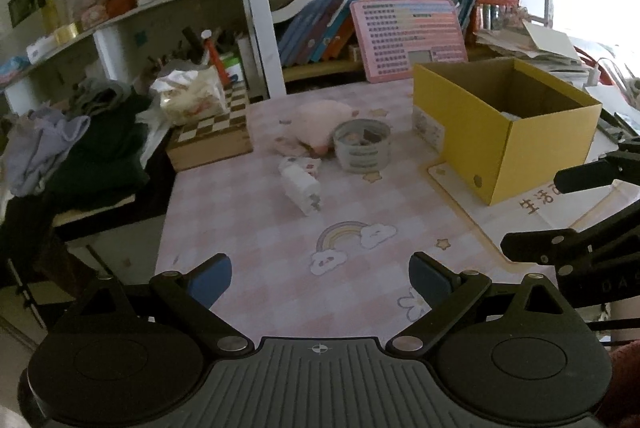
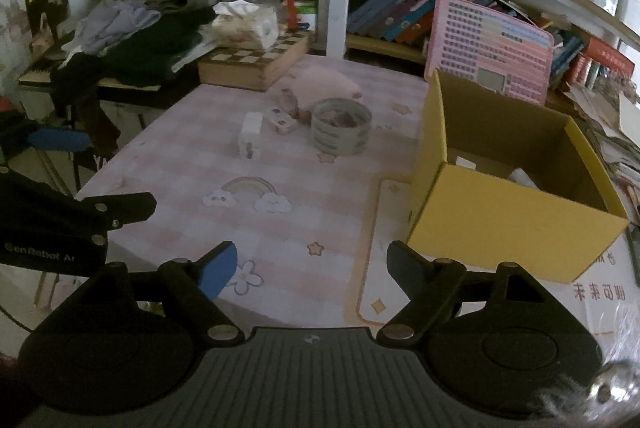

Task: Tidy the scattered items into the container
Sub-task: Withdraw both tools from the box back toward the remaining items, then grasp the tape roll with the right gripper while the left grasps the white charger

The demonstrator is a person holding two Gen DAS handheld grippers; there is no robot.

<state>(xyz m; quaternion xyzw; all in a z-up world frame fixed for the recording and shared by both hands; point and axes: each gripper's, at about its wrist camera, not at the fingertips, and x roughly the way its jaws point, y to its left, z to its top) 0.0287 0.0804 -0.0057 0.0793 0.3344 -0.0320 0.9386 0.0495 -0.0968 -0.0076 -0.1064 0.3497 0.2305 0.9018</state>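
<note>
Writing: your left gripper's (image 2: 64, 188) body reads "GenRobot AI".
Claws: your left gripper and right gripper (image 2: 312, 268) both stand wide, holding nothing.
Container: yellow box (image 2: 516, 220) sits open at your right.
Scattered: white packet (image 1: 302, 188), round tin (image 1: 362, 144), pink plush (image 1: 320, 120) mid-table.
Room: bare checked tablecloth (image 1: 360, 248) ahead of you.

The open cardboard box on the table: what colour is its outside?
Yellow box; clearest in the right wrist view.
</note>
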